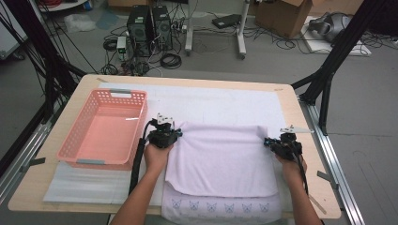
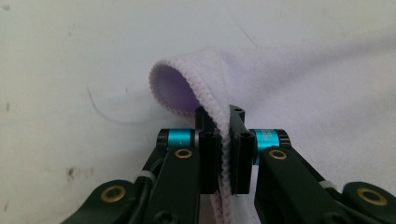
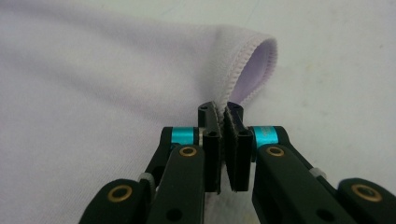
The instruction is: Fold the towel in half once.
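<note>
Left gripper [image 1: 176,133] — clamped on towel [image 1: 220,159] corner | right gripper [image 1: 268,141] — clamped on opposite corner | towel folded, on table [image 1: 291,108]

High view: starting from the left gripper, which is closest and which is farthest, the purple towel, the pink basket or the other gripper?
From the left gripper:
1. Purple towel, pinched between its jaws at the far left corner.
2. Pink basket, just beside it on the left.
3. Right gripper, across the towel at its far right corner.
</note>
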